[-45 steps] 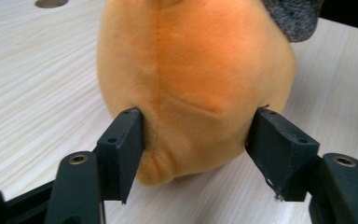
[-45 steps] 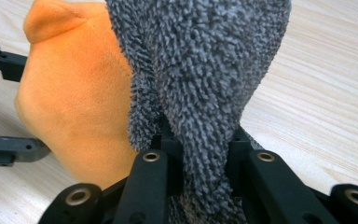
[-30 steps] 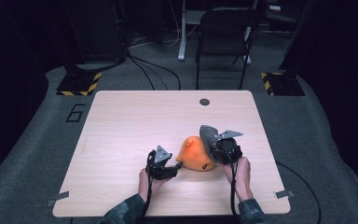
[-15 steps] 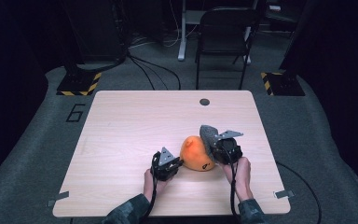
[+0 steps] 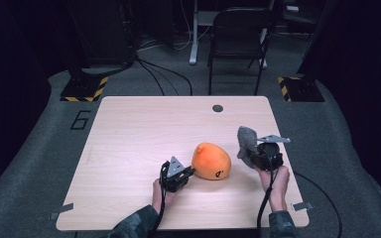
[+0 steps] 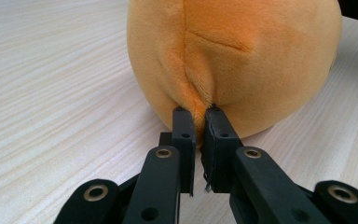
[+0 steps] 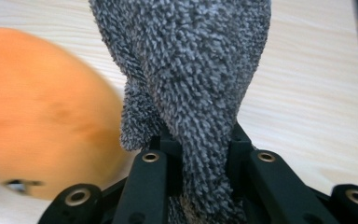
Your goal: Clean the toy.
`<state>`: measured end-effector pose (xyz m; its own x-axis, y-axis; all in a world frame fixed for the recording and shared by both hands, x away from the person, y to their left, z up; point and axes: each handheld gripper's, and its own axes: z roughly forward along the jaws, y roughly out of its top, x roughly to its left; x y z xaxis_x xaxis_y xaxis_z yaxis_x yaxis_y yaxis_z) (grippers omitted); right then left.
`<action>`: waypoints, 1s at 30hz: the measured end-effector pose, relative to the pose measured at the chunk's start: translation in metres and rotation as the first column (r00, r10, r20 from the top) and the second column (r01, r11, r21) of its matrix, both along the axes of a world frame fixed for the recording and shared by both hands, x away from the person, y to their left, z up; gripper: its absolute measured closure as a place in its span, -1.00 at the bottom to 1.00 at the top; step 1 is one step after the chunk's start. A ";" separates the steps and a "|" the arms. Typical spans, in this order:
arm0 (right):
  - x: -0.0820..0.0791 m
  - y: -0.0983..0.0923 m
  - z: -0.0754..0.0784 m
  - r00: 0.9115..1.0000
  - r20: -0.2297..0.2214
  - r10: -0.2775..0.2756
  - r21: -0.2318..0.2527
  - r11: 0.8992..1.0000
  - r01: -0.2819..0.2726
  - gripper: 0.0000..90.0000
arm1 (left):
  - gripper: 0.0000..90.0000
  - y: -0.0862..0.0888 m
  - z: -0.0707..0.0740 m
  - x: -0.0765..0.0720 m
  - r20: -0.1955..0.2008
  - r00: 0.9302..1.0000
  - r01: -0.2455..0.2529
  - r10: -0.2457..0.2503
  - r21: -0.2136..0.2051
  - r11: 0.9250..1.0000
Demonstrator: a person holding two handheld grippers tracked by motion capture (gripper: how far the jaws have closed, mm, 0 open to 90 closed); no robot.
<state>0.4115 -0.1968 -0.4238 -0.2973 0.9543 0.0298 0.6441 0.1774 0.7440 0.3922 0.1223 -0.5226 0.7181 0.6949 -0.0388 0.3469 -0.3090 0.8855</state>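
Note:
An orange plush toy point(image 5: 211, 160) lies on the wooden table point(image 5: 144, 129), near its front middle. My left gripper point(image 5: 182, 174) is shut on a pinch of the toy's fabric point(image 6: 196, 105) at its near-left side. To the right, my right gripper point(image 5: 254, 154) holds a grey fuzzy cloth point(image 5: 246, 140) that stands up out of its jaws. In the right gripper view the grey cloth point(image 7: 196, 79) fills the space between the fingers point(image 7: 150, 163), and the orange plush toy point(image 7: 46, 116) shows blurred at the left.
A small dark round hole point(image 5: 218, 108) sits near the table's far edge. Behind the table stands a dark chair point(image 5: 238, 44), with cables on the grey floor. Yellow-black striped blocks point(image 5: 84, 89) lie at the back left and right.
The orange toy has shifted left, away from the right gripper, along with my left gripper shut on it. The right gripper and its grey cloth have stayed about in place.

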 end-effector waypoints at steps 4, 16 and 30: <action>0.004 -0.017 -0.010 0.999 -0.035 -0.042 0.018 0.999 0.043 0.68 | 0.88 0.000 0.001 0.000 0.016 1.000 -0.004 0.004 0.000 1.000; 0.009 -0.025 -0.023 0.993 -0.081 -0.080 0.016 0.997 0.082 0.67 | 0.89 -0.012 0.019 0.004 0.090 0.996 0.007 -0.006 -0.015 1.000; 0.013 -0.040 -0.038 0.986 -0.121 -0.114 0.024 0.993 0.118 0.67 | 0.90 -0.030 0.109 0.004 0.292 0.948 0.109 -0.127 0.075 0.991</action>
<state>0.4248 -0.2364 -0.4620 -0.1773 0.9801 0.0888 0.7435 0.0743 0.6646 0.3963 0.0920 -0.4140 0.7683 0.5991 0.2254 0.0299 -0.3853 0.9223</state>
